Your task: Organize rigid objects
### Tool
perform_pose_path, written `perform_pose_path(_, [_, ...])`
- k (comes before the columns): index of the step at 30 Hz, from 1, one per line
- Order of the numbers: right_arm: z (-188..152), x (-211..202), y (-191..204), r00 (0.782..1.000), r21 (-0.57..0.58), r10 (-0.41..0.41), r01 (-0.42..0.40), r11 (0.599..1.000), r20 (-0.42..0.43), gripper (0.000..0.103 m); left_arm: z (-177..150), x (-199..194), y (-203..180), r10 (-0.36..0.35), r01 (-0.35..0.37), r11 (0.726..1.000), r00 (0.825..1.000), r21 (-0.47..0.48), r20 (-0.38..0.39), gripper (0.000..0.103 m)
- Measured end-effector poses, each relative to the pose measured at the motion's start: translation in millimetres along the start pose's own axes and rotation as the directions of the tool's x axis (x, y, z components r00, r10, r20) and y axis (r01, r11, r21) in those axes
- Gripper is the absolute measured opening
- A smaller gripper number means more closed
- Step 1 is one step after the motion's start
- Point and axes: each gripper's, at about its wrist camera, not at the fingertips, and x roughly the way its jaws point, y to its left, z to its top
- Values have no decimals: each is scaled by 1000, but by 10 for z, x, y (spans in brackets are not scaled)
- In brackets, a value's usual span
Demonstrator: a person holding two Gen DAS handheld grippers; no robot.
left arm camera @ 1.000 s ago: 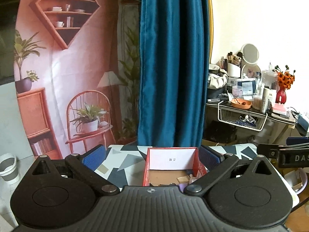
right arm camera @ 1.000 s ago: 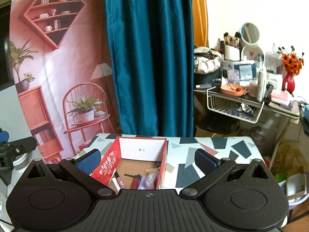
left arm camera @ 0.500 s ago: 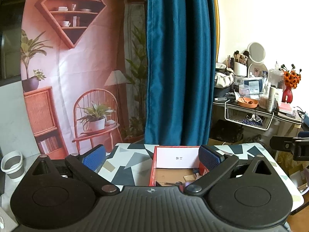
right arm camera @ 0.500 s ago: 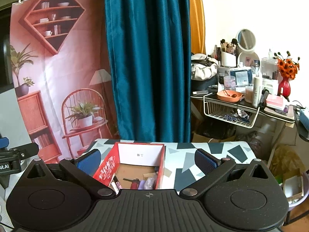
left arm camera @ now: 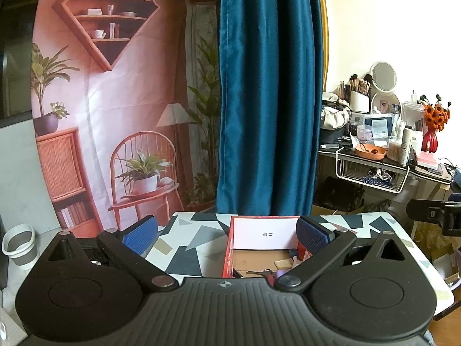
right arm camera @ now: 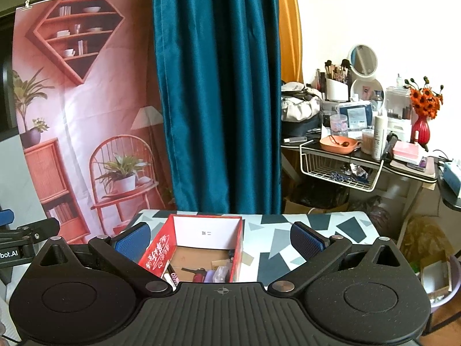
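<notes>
While the counter [right arm camera: 317, 225] stretched ahead, the red box [right arm camera: 198, 248] sat just below and between the right tool's [right arm camera: 219, 238] spread, empty jaws. The left tool [left arm camera: 226, 236] hung equally agape; a descent aimed squarely at one small item [right arm camera: 198, 275] inside would serve best.

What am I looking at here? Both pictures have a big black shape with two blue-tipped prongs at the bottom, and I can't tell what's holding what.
Those black shapes are hand-held grippers, one in each of a person's hands, each carrying a camera that looks forward along its two fingers. One picture is from the left gripper, the other from the right gripper. The blue pads are the fingertips. Both grippers are open and hold nothing. Ahead, on a table with a geometric pattern, stands an open red box with small items inside, including a marker. Each gripper also shows at the edge of the other's picture.
</notes>
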Motion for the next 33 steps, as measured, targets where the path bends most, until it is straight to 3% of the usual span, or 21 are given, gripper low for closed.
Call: perform_pose_path(33, [18,2,-73,1000,5,0,0,1000,-4,103,-11,-20,4,0,-1,1000,1000,6,16,103])
